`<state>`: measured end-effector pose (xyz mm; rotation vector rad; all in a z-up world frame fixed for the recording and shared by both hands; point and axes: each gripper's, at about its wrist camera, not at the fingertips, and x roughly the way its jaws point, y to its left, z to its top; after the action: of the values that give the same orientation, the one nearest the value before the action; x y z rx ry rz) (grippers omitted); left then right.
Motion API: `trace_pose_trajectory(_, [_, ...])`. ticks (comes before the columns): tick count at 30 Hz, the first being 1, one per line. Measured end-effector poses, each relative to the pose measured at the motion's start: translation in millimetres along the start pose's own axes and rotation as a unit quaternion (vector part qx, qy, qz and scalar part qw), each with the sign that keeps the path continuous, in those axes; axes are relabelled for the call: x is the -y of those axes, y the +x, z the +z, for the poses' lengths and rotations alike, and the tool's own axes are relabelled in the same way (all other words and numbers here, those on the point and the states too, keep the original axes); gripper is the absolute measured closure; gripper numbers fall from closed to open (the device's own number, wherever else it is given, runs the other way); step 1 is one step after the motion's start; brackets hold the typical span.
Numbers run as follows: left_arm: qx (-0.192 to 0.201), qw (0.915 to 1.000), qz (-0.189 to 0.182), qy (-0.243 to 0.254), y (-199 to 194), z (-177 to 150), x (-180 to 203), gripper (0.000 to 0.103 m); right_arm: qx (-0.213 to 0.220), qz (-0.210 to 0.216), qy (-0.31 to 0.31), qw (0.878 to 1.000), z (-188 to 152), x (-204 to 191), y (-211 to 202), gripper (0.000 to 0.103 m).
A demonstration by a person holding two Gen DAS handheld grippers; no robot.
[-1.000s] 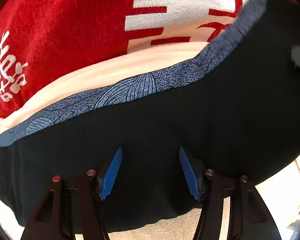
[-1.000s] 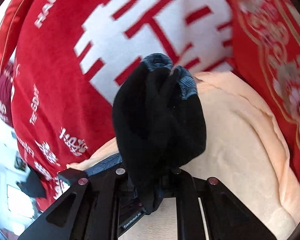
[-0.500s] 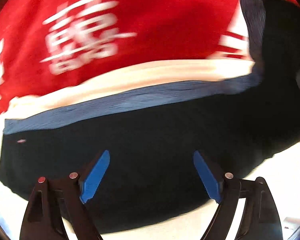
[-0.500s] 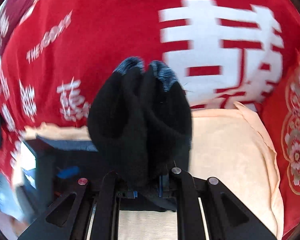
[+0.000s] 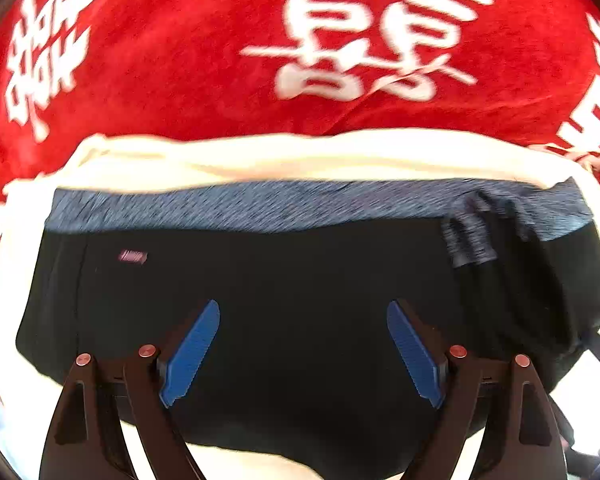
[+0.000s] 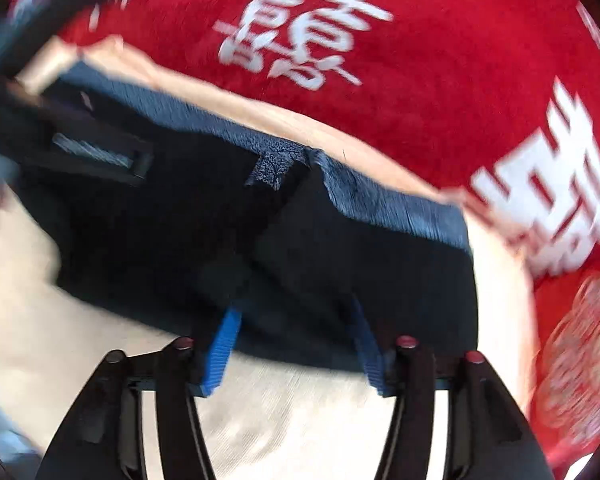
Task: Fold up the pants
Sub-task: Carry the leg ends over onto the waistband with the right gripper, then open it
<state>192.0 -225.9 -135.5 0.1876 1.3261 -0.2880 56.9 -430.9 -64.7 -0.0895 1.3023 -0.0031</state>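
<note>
bright, even light | right view motion-blurred | left sharper | fisheye edges bowed, dark corners

Red blanket (image 5: 180, 80) rises just behind the pants (image 5: 300, 280).

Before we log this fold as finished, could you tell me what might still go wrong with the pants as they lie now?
1. A patterned blue strip sits flipped over the black pants near the waistband; it may leave a lump.
2. Both the left hand-held gripper and right hand-held gripper are open close above the fabric, so withdrawing could snag it.
3. The cream towel underneath is soft and rumpled, so the pants might shift.
</note>
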Motion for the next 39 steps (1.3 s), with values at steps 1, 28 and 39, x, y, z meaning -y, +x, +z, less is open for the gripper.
trace_pose_trajectory(1, [0.002, 0.9999, -0.011, 0.004, 1.3, 7.2, 5.5, 0.016, 0.001, 0.06, 0.067, 0.996, -1.8, 22.9, -8.7, 0.042])
trace_pose_trajectory(28, [-0.008, 0.9999, 0.014, -0.002, 26.2, 28.3, 30.8, 0.009, -0.081, 0.317, 0.39, 0.861, -38.4, 80.3, 60.6, 0.098])
trace_pose_trajectory(39, [0.007, 0.9991, -0.022, 0.036, -16.0, 48.8, 83.1, 0.009, -0.052, 0.322, 0.233, 0.916, -0.4, 110.7, -0.3, 0.047])
